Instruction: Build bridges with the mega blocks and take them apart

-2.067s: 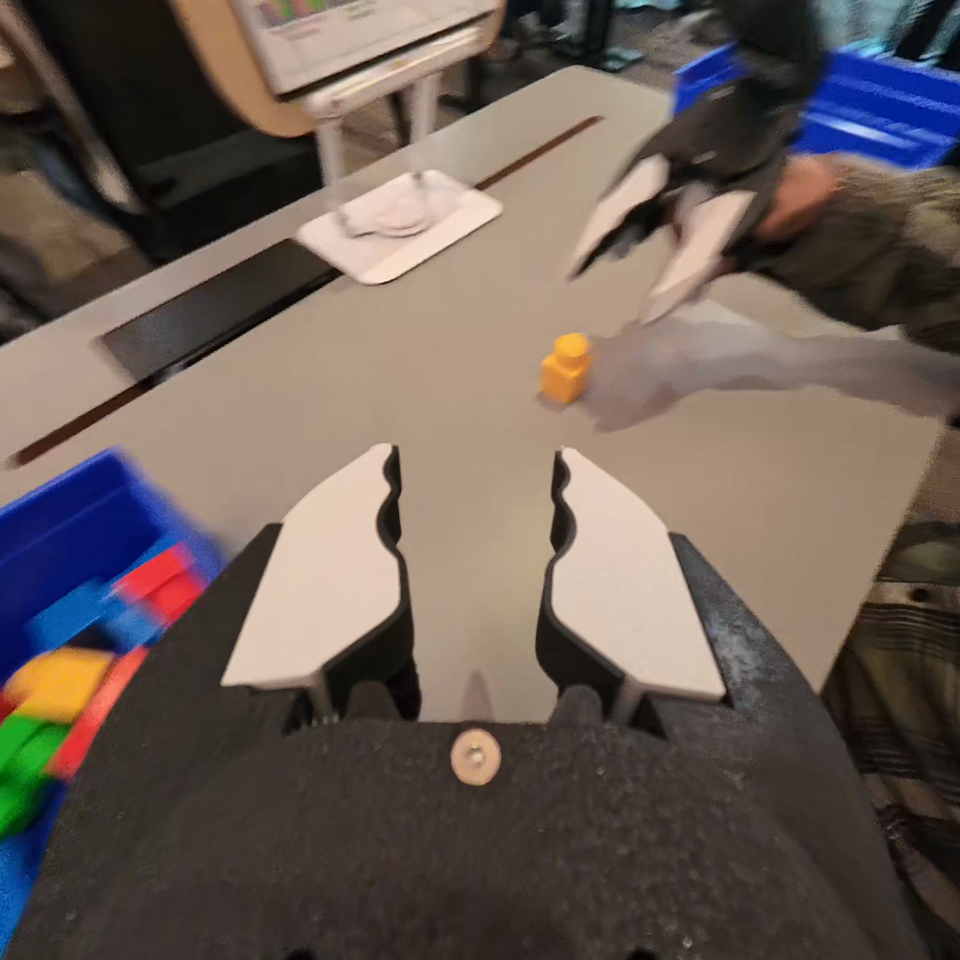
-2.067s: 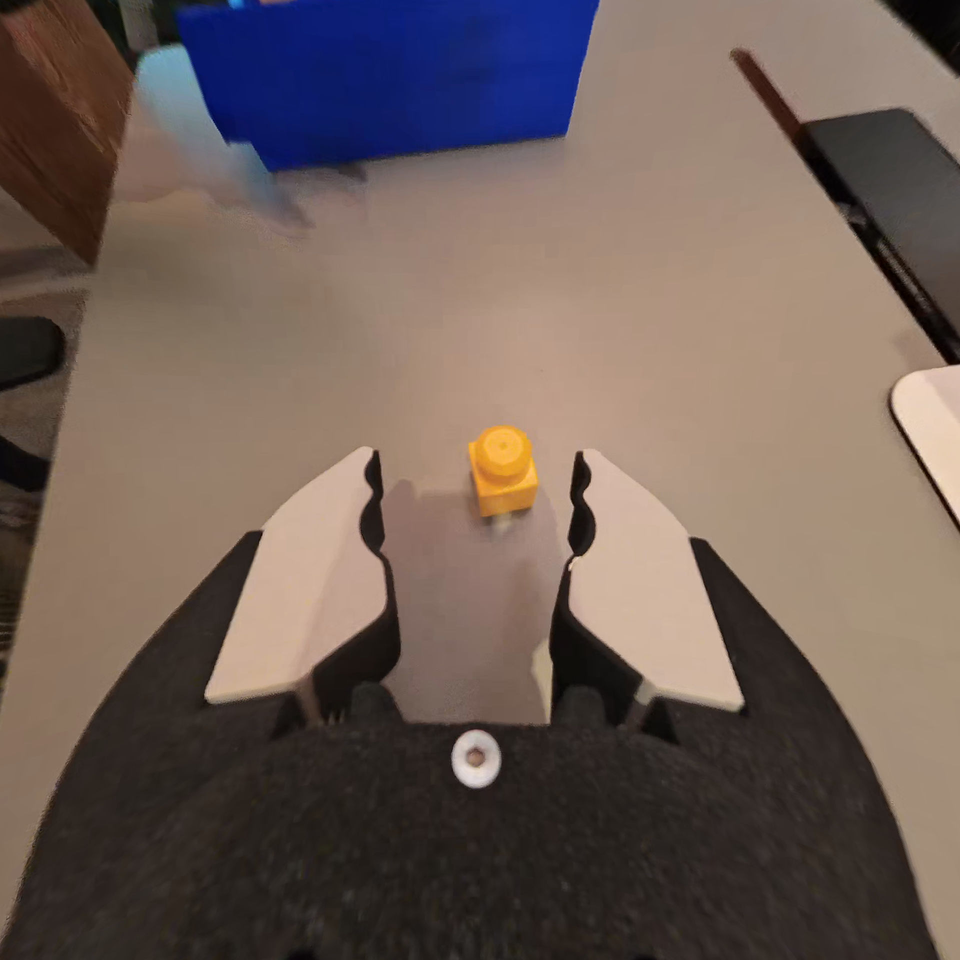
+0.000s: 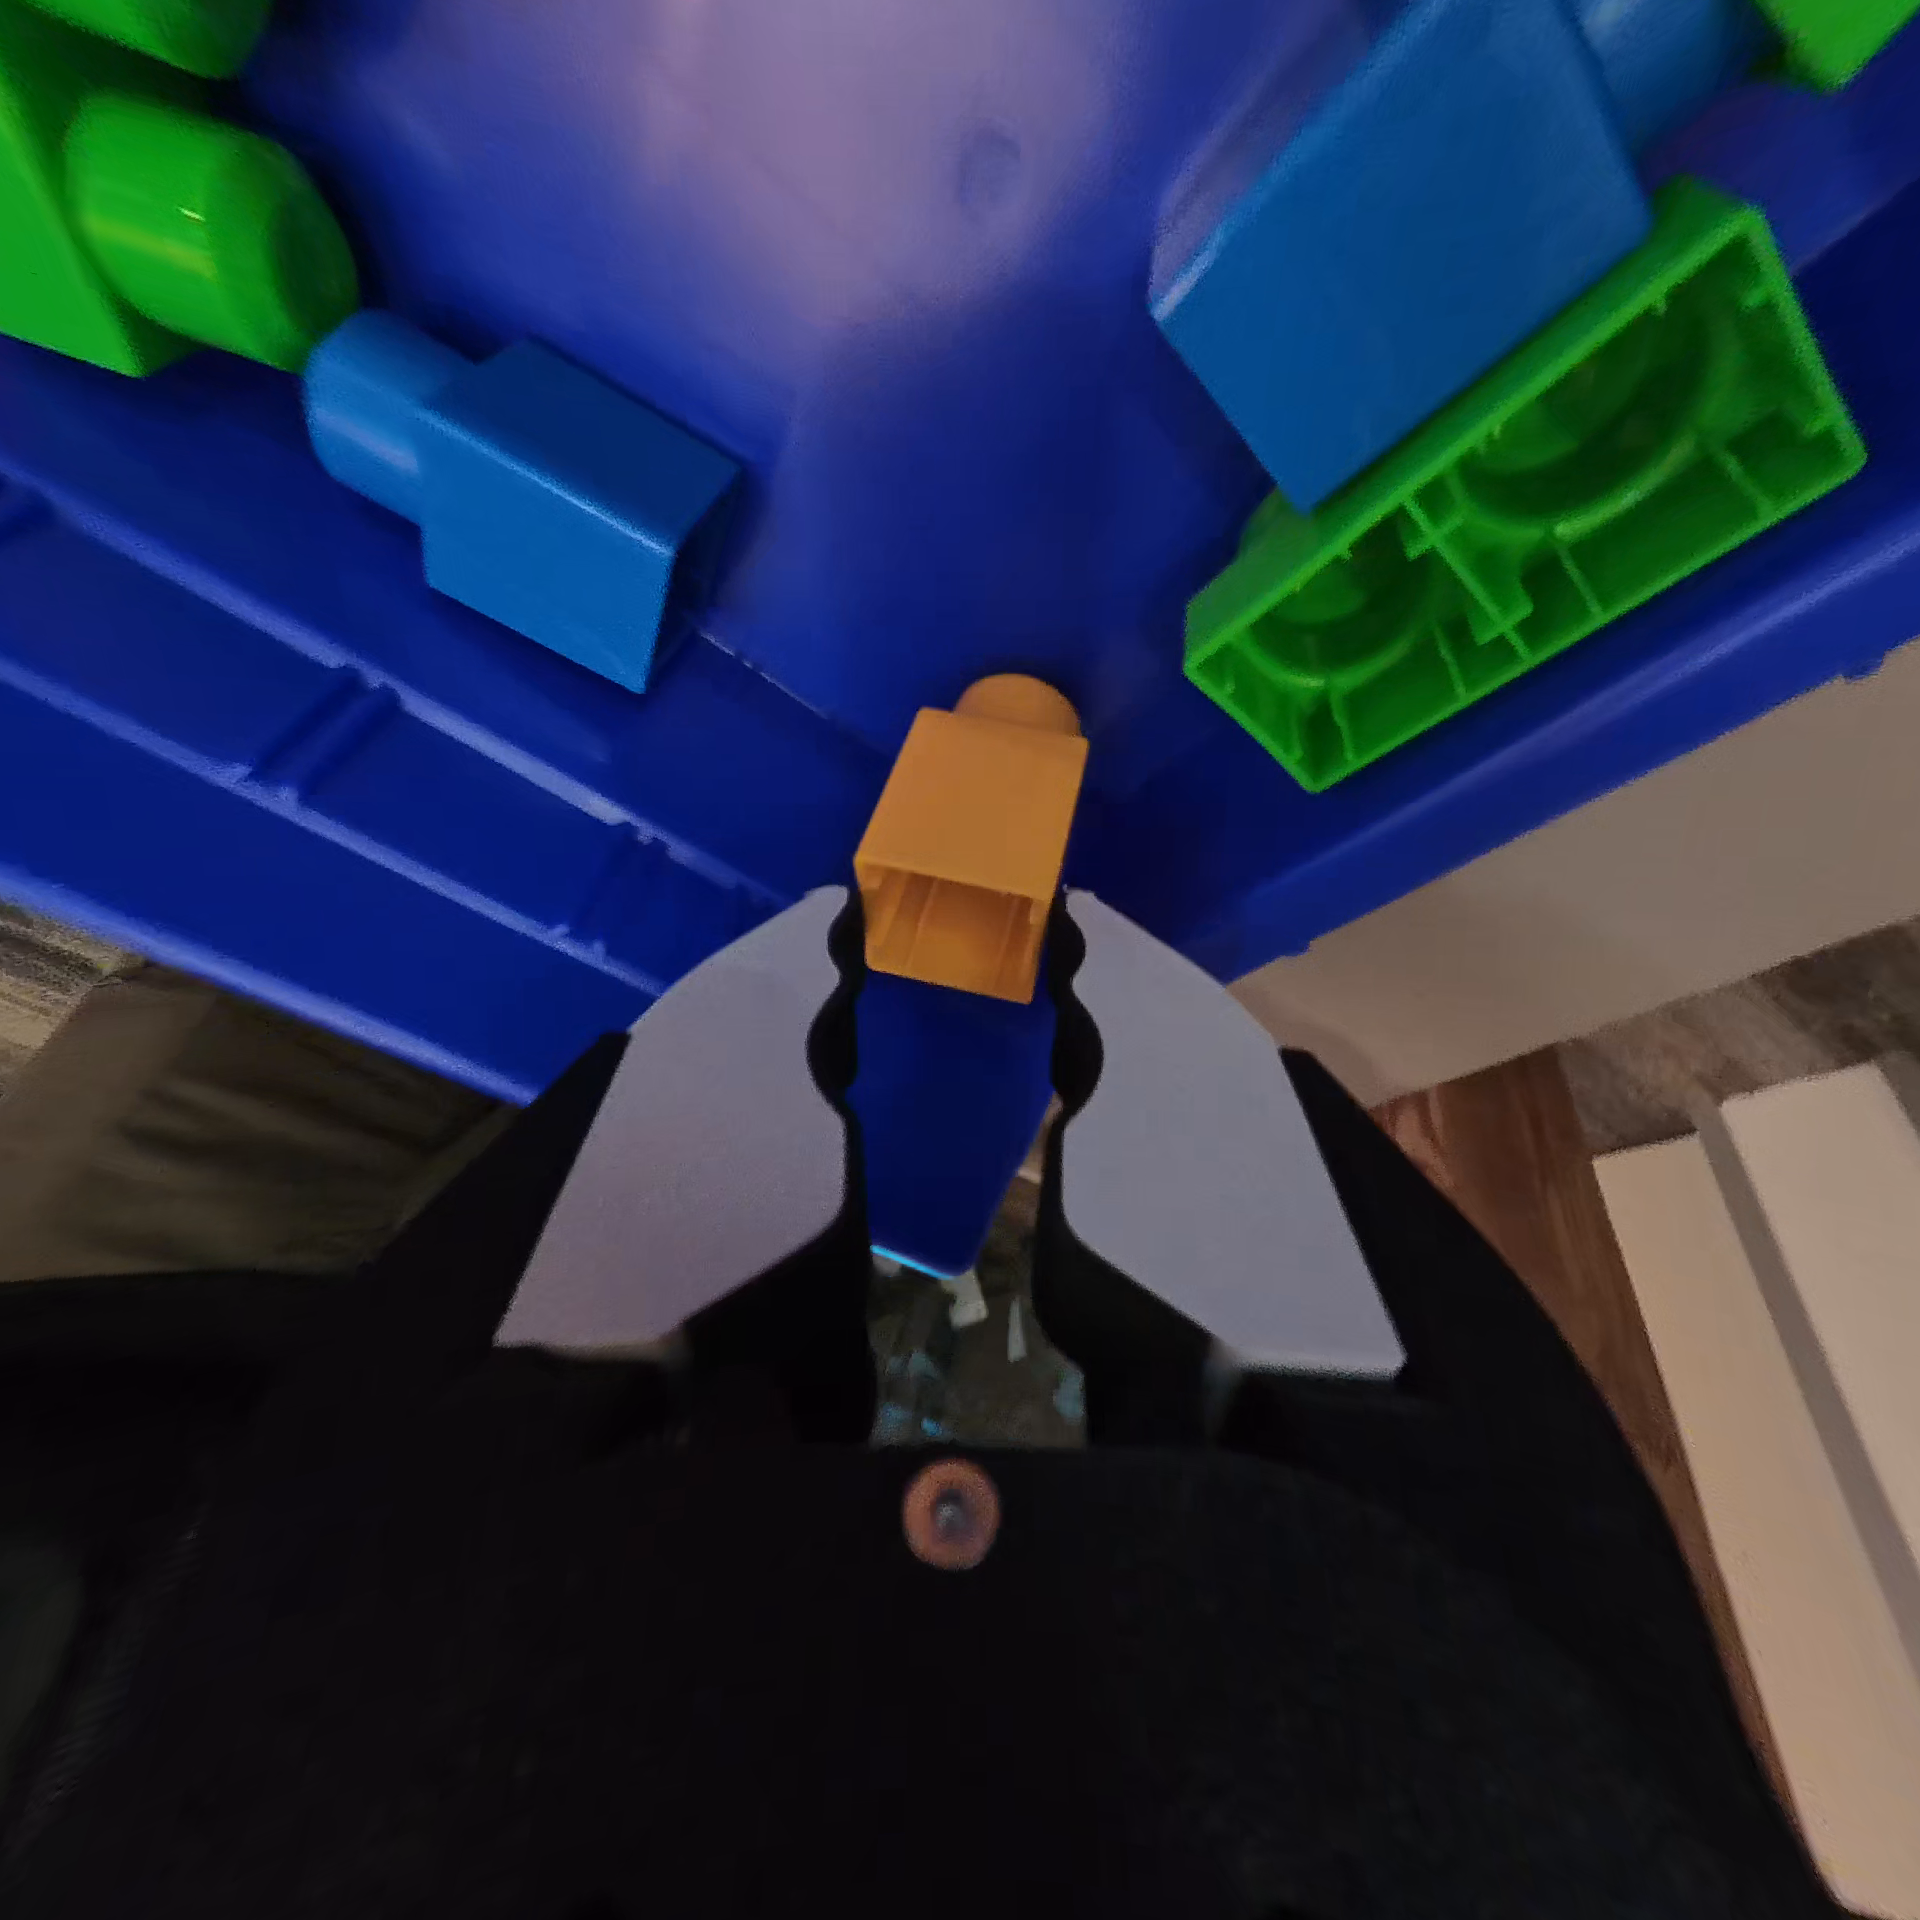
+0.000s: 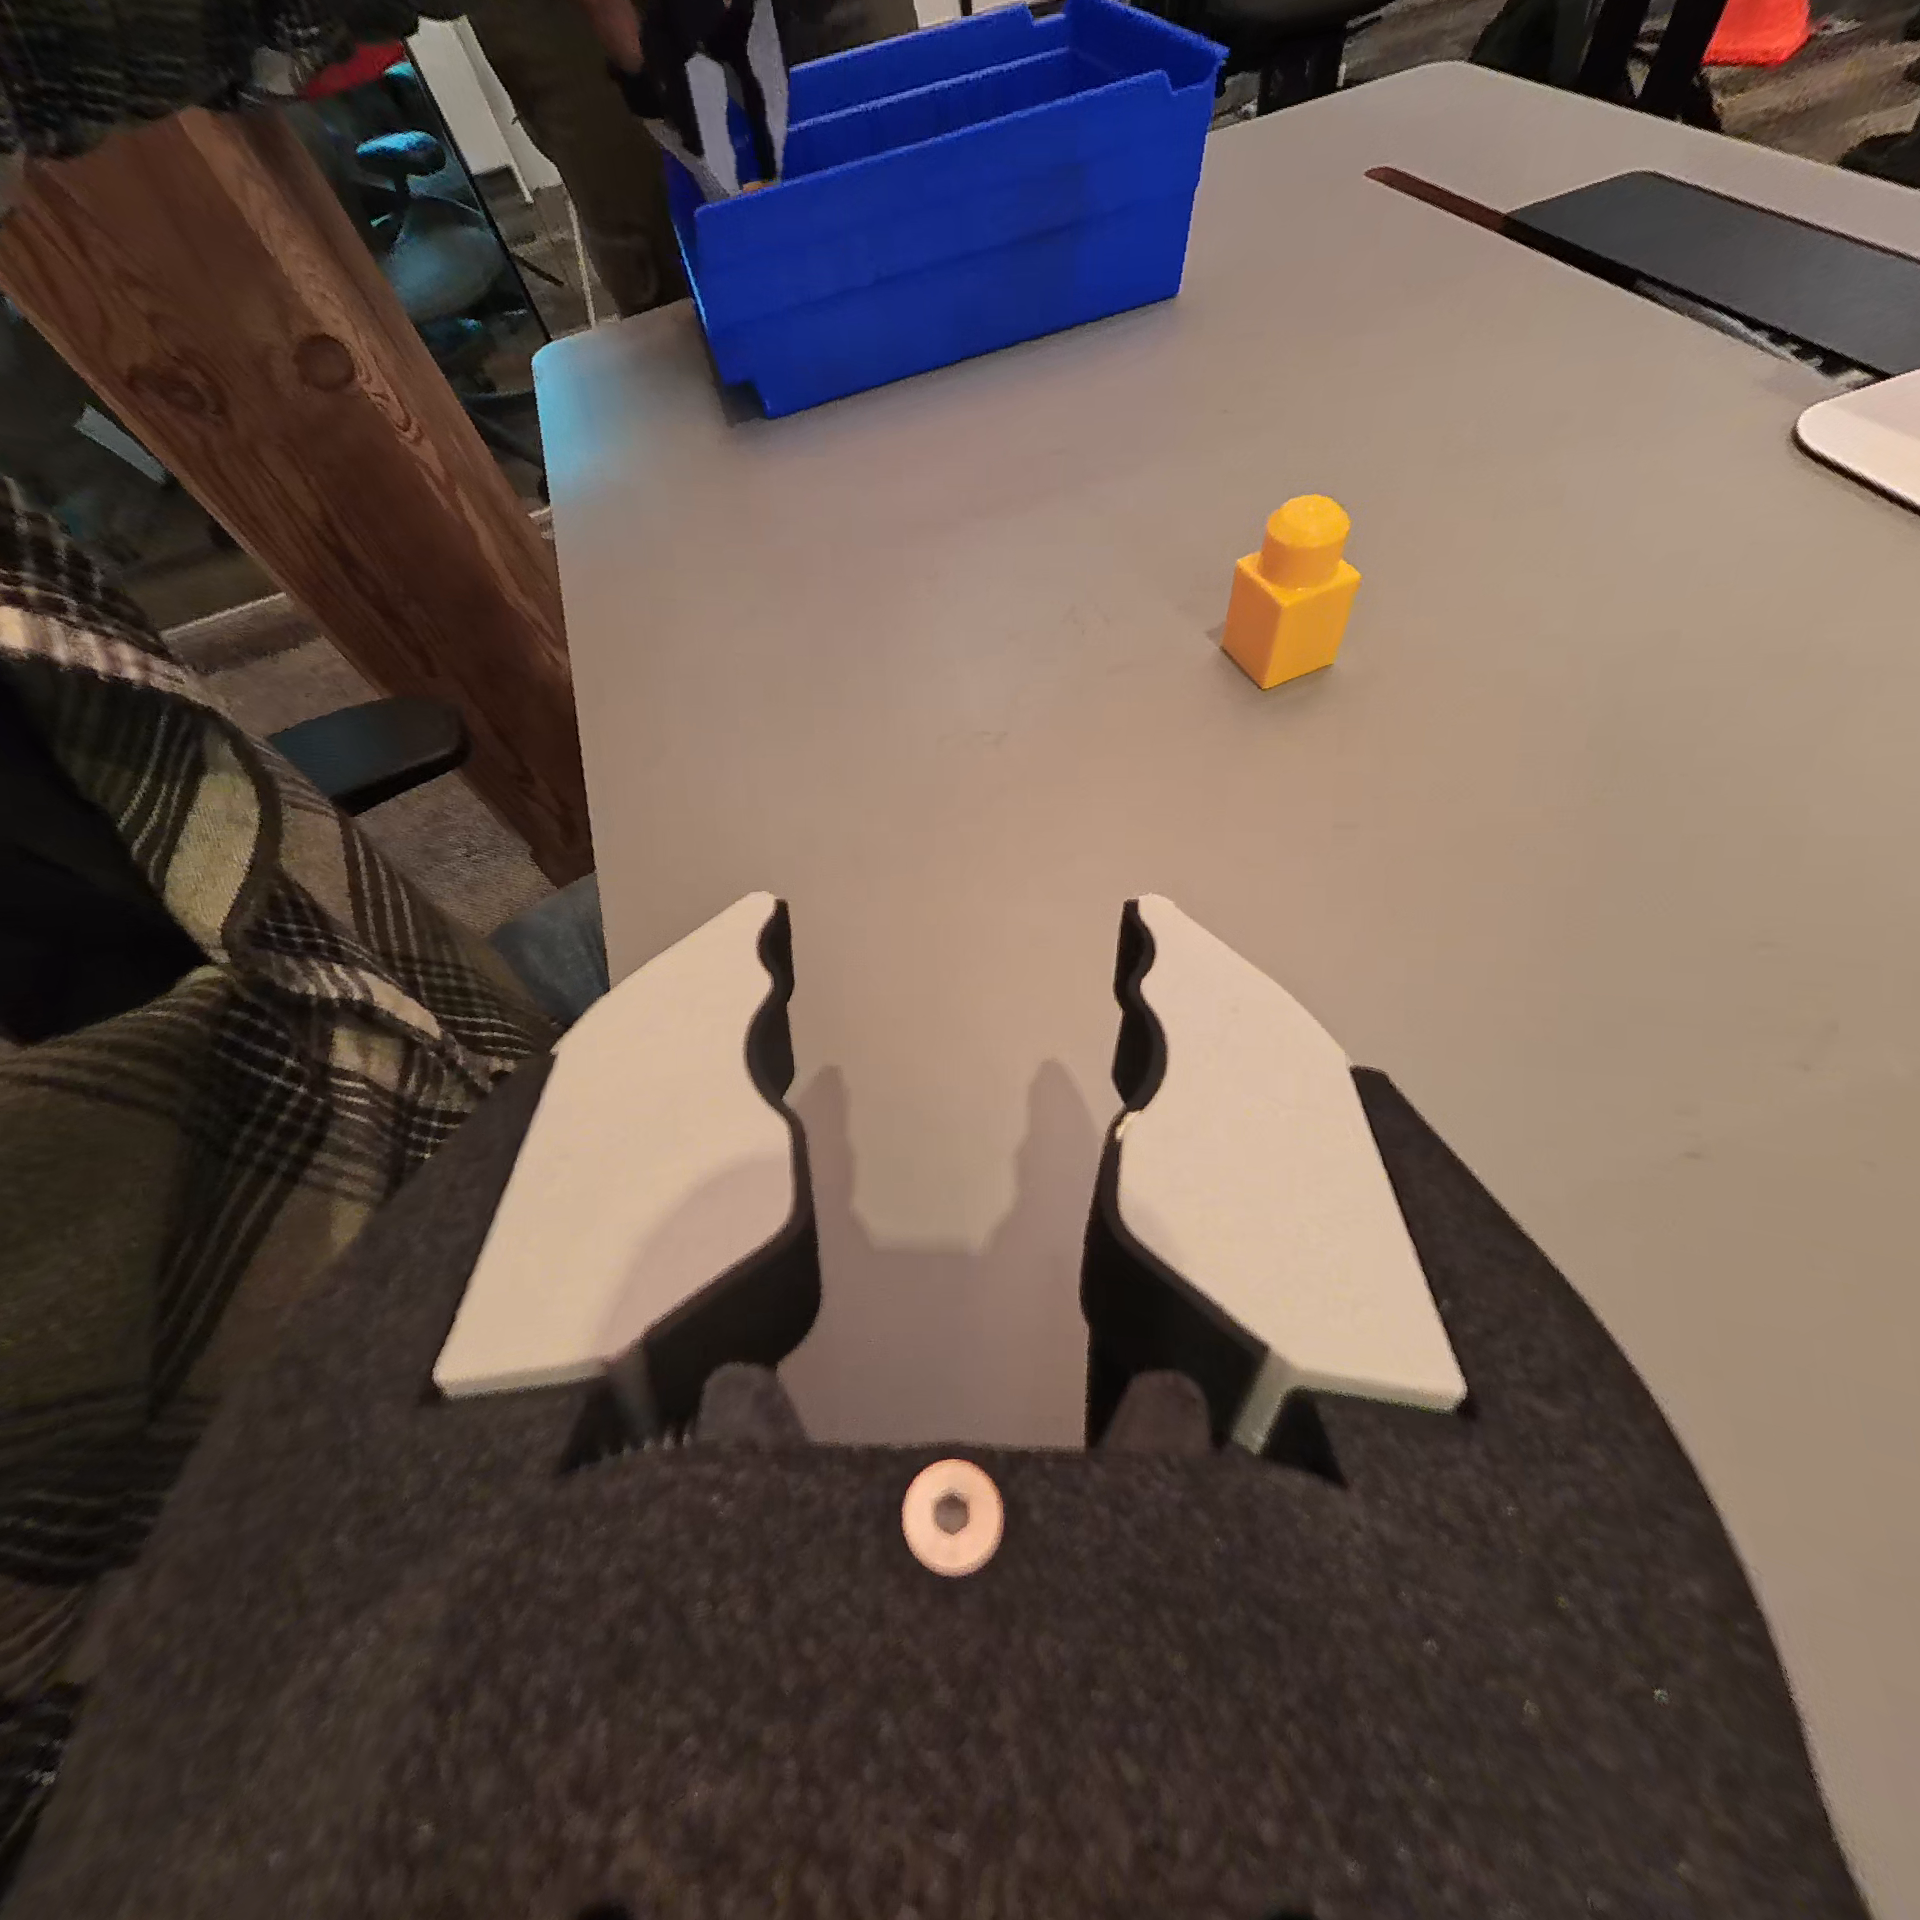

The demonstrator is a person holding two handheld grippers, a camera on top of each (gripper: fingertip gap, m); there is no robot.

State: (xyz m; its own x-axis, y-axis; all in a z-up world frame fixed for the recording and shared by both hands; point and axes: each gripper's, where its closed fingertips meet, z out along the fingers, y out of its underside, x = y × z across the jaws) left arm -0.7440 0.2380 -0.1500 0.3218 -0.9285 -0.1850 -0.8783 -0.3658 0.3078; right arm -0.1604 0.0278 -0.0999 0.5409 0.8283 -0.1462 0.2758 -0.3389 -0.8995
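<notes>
My left gripper is shut on a small orange one-stud block, held stud-forward just inside the blue bin. The bin holds a blue one-stud block, a larger blue block, an upturned green block and another green block. In the right wrist view, my right gripper is open and empty above the grey table. A second orange one-stud block stands upright ahead and to its right. The left gripper shows far off at the bin.
A wooden post stands left of the table beside a person's plaid sleeve. A black strip lies along the table's far right, with a white pad at the right edge. The table's left edge is close.
My left gripper has moved from over the table into the blue bin and shut on an orange block. My right gripper has drawn back and left from the standing orange block.
</notes>
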